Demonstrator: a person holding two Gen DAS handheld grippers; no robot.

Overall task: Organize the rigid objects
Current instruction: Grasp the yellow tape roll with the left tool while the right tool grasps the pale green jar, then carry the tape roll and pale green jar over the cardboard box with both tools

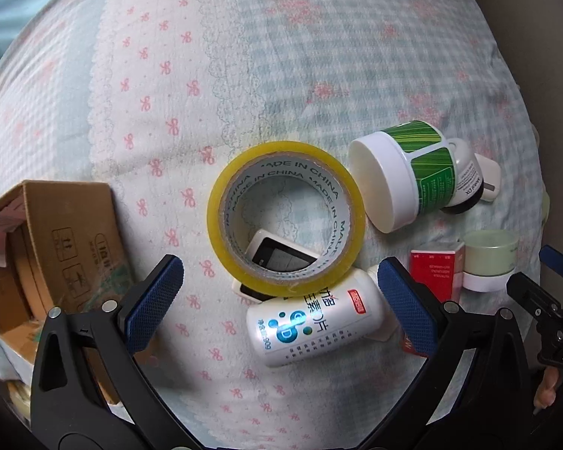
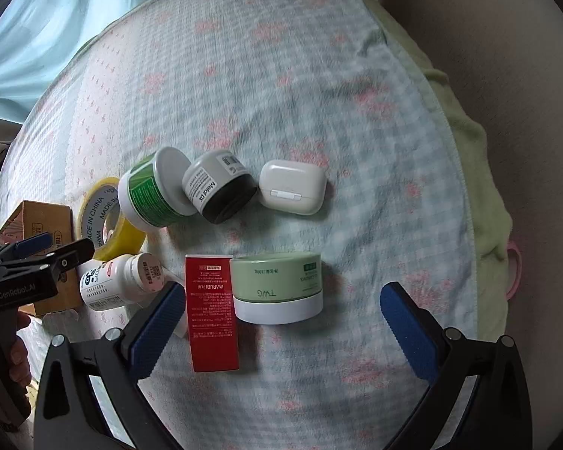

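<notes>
My left gripper is open over a lying white pill bottle, which sits between its blue pads. A yellow tape roll leans on the bottle, over a small white device. A cardboard box stands open at the left. My right gripper is open above a red box and a pale green TWG jar. Beyond them lie a green-labelled white jar, a grey and black jar and a white earbud case.
Everything lies on a bed with a checked, pink-patterned cover. A light green blanket lies along the right side. The left gripper shows at the left edge of the right wrist view, beside the cardboard box.
</notes>
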